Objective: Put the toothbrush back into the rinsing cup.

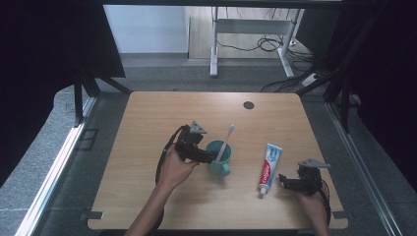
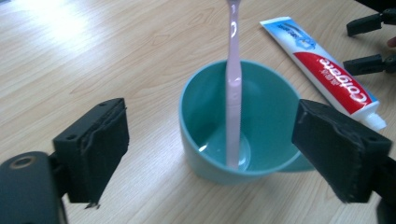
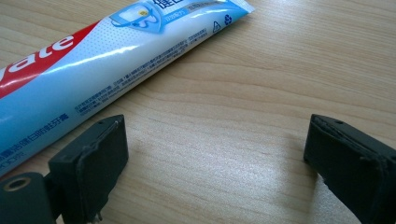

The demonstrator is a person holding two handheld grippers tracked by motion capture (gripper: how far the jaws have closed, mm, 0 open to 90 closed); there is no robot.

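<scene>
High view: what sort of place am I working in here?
Probably a lab or office set up for recording, not a bathroom. A bare wooden table stands between dark curtains, and behind it a desk frame stands on the floor with loose cables.

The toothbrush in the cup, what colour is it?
The toothbrush is pale pink, standing in the teal cup. The left gripper view shows it best.

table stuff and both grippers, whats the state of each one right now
cup: upright on the table, toothbrush inside
toothbrush: standing in the cup, leaning on its rim, held by nothing
toothpaste tube: lying flat on the table, cap on
left gripper: open, its fingers either side of the cup, not touching it
right gripper: open, beside the tube, holding nothing
</scene>
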